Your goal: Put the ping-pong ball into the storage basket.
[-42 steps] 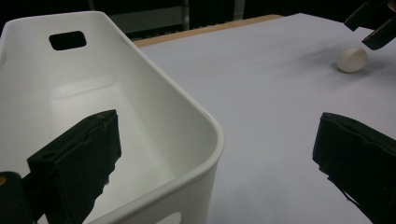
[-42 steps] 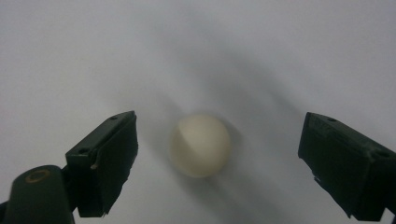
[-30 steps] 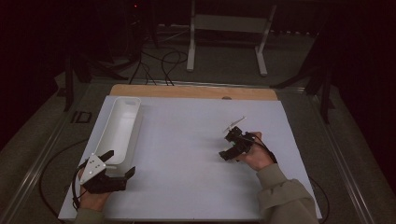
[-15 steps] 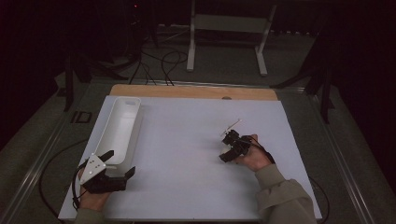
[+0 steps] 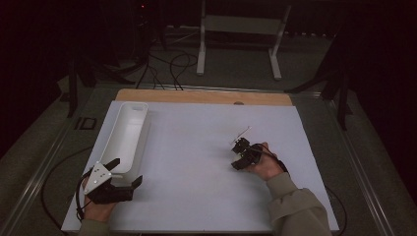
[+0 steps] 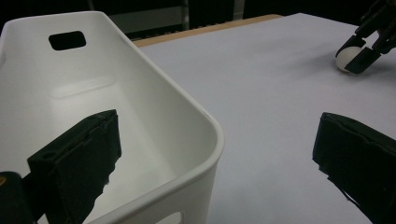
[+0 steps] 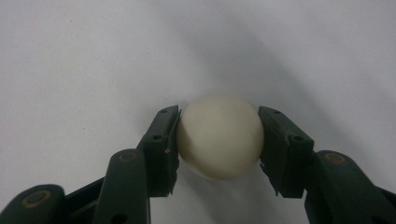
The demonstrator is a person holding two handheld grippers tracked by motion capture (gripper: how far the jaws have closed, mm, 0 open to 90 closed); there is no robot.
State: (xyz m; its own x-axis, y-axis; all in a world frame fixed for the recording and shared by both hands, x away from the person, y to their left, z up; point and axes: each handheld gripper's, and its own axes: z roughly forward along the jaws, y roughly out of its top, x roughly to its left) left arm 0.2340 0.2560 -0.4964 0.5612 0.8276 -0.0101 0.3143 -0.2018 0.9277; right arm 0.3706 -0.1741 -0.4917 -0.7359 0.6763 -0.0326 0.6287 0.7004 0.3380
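A cream-white ball (image 7: 219,137) rests on the white tabletop, and my right gripper (image 7: 218,122) is shut on it, one pad pressed to each side. Its jaws have just been closing onto this ball. The high view shows that gripper (image 5: 239,156) right of the table's middle. The left gripper view catches the ball (image 6: 345,59) far off at upper right. My left gripper (image 5: 129,170) stands open at the near end of a long white bin (image 5: 129,132). One of its jaws is over the bin's hollow and the other is outside the bin's rim (image 6: 187,107). Nothing is between them but the rim.
The white tabletop (image 5: 196,162) stretches between the two hands. A wooden strip (image 5: 201,96) runs along its far edge. Beyond it stand a white stand's legs (image 5: 201,54) and loose cables (image 5: 162,64) on the dark floor. A cable loops off the table's left side.
The right gripper's jaws have drawn together onto the ball, and that hand has shifted slightly toward the near side. The left hand and the bin have not moved.
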